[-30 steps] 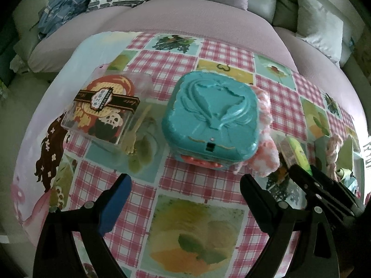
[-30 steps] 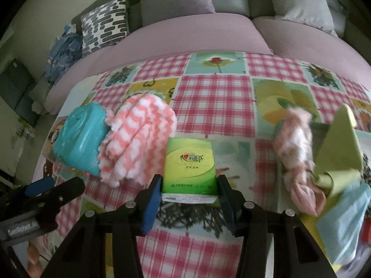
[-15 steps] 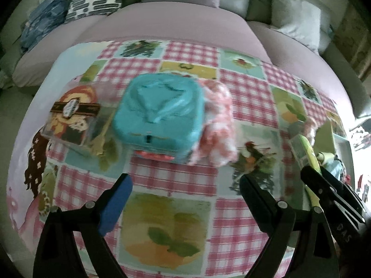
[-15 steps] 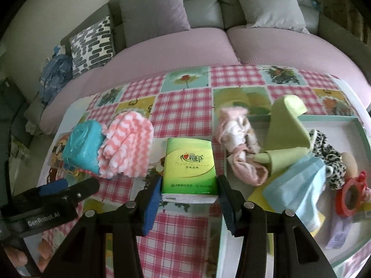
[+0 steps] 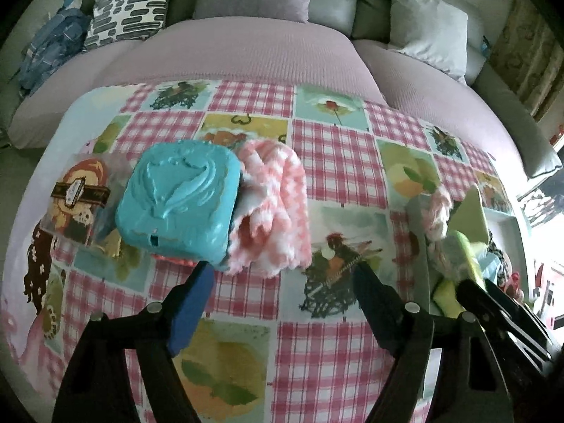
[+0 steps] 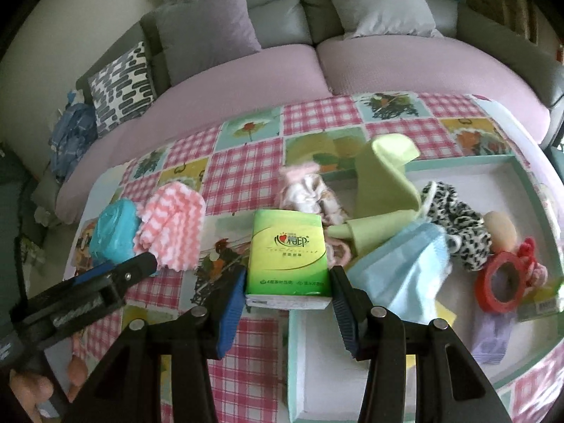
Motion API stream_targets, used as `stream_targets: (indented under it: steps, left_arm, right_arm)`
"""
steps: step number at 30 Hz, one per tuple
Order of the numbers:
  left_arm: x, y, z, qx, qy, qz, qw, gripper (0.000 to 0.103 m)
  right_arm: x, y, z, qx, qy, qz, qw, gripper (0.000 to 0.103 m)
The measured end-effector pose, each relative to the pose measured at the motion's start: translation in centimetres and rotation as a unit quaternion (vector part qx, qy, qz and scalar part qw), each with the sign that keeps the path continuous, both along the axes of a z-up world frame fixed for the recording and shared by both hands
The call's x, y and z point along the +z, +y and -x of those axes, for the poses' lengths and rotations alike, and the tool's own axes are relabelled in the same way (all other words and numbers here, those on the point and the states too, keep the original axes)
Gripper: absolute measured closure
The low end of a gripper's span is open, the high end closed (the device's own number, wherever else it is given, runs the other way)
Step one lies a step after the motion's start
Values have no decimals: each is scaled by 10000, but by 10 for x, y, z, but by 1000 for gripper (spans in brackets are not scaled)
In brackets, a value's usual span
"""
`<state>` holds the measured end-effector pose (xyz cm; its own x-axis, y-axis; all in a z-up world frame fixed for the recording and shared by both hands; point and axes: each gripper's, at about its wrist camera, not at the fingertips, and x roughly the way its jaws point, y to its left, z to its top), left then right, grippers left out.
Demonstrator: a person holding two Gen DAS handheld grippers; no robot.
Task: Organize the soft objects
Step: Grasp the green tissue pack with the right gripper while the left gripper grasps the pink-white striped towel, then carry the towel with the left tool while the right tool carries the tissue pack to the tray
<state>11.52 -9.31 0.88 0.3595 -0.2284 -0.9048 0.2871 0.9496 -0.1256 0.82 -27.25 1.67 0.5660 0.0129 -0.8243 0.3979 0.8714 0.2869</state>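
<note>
Transfer step: right gripper (image 6: 287, 298), clamped on the green plastic-wrapped tissue pack (image 6: 287, 252), hovers at the white teal-rimmed tray (image 6: 454, 163), release pending; left gripper (image 5: 282, 283), empty, jaws closing, nears the pink-and-white fluffy towel (image 5: 271, 208).

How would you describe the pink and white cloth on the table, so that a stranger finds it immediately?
Start at the checked tablecloth in front of the sofa and find the turquoise box on its left part. The fluffy pink and white cloth lies bunched against that box's right side. Only it has a zigzag pattern.
</note>
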Motion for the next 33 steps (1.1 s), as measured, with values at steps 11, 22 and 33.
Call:
stream_targets:
  steps: [11,22,33]
  left_arm:
    - [-20,-24,-18,134,27,-325,9994,31]
    - [-53,-42,-30,152,102,-1009,9947,38]
    - [-66,-51,-31,-50,106,-1212,9926,59]
  right_arm:
    - [3,-9,8,-48,-106,-106,9999,53]
    - [0,-11,7,-24,-93,-173,9998,53]
    - [-2,-11,6,-34,-61,-171,9998,53]
